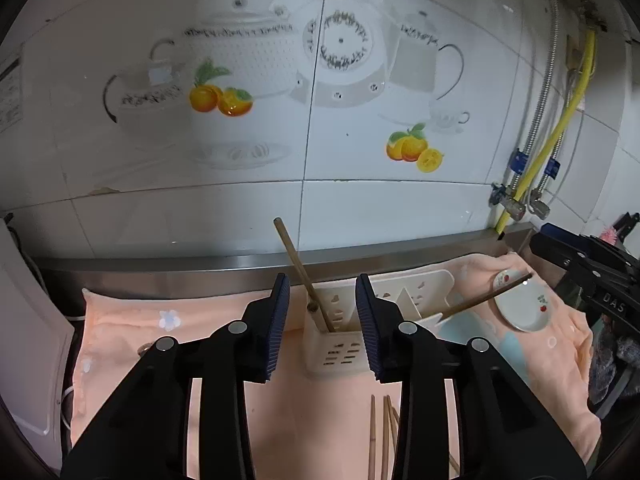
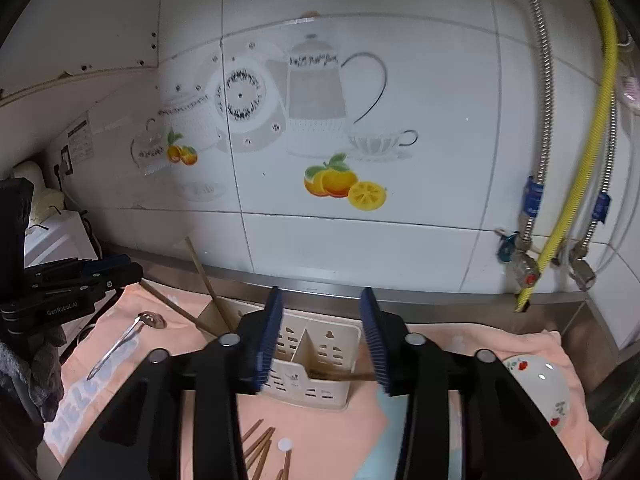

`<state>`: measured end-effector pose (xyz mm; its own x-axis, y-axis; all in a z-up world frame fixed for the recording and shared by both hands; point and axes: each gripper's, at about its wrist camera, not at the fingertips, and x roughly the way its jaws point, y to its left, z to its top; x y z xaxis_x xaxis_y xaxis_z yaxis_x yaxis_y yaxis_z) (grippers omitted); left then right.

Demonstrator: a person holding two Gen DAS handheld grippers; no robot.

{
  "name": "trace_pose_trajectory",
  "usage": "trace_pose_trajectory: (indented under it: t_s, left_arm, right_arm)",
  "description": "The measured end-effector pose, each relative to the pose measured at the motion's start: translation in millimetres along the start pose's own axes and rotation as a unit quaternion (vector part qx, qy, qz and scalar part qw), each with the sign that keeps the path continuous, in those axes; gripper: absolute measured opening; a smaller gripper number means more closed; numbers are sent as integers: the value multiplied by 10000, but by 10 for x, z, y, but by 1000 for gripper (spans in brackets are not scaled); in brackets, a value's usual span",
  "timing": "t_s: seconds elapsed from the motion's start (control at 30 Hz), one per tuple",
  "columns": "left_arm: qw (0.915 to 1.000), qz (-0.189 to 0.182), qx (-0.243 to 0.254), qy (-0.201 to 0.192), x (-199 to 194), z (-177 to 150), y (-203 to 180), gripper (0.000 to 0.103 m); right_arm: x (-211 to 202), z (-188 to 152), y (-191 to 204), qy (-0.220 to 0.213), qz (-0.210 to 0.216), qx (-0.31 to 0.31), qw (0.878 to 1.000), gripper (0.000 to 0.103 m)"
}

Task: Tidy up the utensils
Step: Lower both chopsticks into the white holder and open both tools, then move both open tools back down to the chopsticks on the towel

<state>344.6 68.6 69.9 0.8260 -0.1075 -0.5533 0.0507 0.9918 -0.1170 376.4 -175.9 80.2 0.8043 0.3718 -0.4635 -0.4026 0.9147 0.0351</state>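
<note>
Loose chopsticks (image 1: 384, 432) lie on the peach towel (image 1: 320, 420) just before the left tool (image 1: 322, 328), whose jaws stand spread and empty; right tool (image 2: 320, 344) likewise. Judged light, stiff, slippery: pinch mid-shaft. Beyond, cream caddy (image 1: 340, 344) holds one upright chopstick (image 1: 300, 268)

A home kitchen: white wall tiles (image 1: 248, 208) printed with teapots and oranges, a steel counter edge (image 1: 200, 264), gas and water hoses (image 2: 560, 220) at far right, a cream utensil holder (image 2: 312, 364) on a peach towel (image 1: 304, 420).
</note>
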Motion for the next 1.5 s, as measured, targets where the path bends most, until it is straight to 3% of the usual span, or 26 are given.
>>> trace_pose_trajectory:
  t_s: [0.1, 0.17, 0.37, 0.53, 0.87, 1.1, 1.23, 1.5]
  left_arm:
    - [10000, -10, -24, -75, -157, -84, 3, 48]
    - [10000, 20, 12, -94, -259, -169, 0, 55]
    - [9999, 94, 45, -73, -496, -520, -2, 75]
    - [9999, 85, -47, 34, -614, -834, 25, 85]
    - [9996, 169, -47, 232, -740, -1451, -3, 92]
    - [9988, 209, -124, 423, -751, -1806, 10, 96]
    - [9978, 255, -239, 561, -730, -1971, 56, 96]
    - [9953, 325, -534, 742, -730, -2214, 170, 96]
  right_arm:
    - [-216, -93, -4, -79, 32, 48, 10000, 49]
    - [-324, -168, 0, -112, 31, 68, 9999, 58]
    - [-585, -555, 38, -20, 104, 152, 9998, 65]
    - [-712, -938, 103, 121, 4, 65, 9999, 69]
    - [-890, -1751, 289, 431, 1, 40, 9991, 75]
    - [-832, -2366, 449, 909, -40, -5, 9959, 79]
    - [-787, -2616, 541, 1083, -162, -201, 9938, 79]
    - [-691, -2862, 492, 1340, -54, 136, 9909, 79]
